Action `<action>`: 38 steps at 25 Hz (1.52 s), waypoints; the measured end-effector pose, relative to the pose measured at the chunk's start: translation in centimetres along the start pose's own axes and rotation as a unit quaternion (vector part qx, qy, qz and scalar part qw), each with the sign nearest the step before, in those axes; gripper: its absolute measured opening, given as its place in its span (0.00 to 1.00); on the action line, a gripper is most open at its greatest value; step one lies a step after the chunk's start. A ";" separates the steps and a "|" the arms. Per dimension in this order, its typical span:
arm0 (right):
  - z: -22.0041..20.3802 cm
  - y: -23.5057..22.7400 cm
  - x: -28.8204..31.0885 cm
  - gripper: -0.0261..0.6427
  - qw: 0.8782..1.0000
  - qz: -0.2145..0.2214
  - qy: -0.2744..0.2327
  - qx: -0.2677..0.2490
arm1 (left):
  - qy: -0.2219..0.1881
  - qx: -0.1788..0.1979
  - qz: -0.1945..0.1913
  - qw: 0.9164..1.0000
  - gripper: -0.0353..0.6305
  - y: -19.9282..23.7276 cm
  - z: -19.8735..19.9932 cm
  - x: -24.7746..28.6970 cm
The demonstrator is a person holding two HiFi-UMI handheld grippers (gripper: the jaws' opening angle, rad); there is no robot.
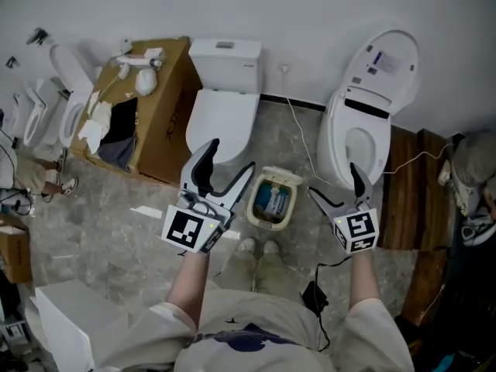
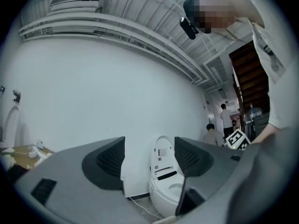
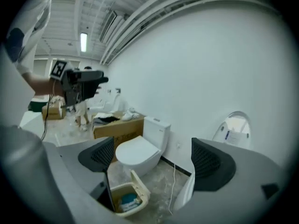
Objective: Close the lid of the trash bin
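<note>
A small cream trash bin (image 1: 273, 200) stands on the stone floor between two toilets, its lid (image 1: 285, 179) tipped up at the far side and blue rubbish inside. My left gripper (image 1: 227, 166) hovers open just left of the bin, holding nothing. My right gripper (image 1: 333, 183) hangs open to the bin's right, also apart from it. In the right gripper view the bin (image 3: 122, 200) sits low between the open jaws of the right gripper (image 3: 152, 160), with its lid (image 3: 140, 185) upright. The left gripper (image 2: 149, 160) looks at the wall, jaws wide apart.
A white toilet with its lid down (image 1: 221, 115) stands behind the bin; one with its seat lid raised (image 1: 368, 122) is at the right. A cardboard box (image 1: 147, 107) lies left, a cable (image 1: 298, 130) runs over the floor, wooden boards (image 1: 407, 184) lie right. Two people (image 2: 227, 120) stand far off.
</note>
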State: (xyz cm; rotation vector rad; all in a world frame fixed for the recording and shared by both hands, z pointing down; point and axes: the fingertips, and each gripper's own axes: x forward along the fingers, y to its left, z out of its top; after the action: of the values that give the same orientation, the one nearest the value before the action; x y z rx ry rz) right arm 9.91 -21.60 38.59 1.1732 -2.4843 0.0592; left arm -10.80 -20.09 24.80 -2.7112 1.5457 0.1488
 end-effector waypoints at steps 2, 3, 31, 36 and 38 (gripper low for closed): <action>-3.0 0.6 3.3 0.81 0.997 0.039 0.049 -0.038 | 0.004 0.000 0.004 1.000 0.52 0.5 -0.9 0.3; -4.7 1.1 5.0 0.81 0.994 0.059 0.072 -0.054 | 0.003 0.002 0.006 1.000 0.52 0.8 -1.1 0.6; -35.7 11.0 22.1 0.78 0.840 0.322 0.402 -0.169 | 0.051 -0.013 0.064 0.997 0.51 6.4 -15.0 4.0; -35.4 12.0 21.2 0.78 0.853 0.314 0.390 -0.148 | 0.060 -0.026 0.061 0.996 0.51 6.5 -15.5 3.9; -35.5 12.7 21.0 0.78 0.860 0.306 0.383 -0.142 | 0.058 -0.022 0.059 0.996 0.51 6.5 -15.5 4.0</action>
State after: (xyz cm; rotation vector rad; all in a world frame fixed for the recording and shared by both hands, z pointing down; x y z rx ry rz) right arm 0.01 -21.60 80.63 0.1253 -1.9290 0.2642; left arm -13.27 -27.80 40.08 -2.7068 1.7540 0.0287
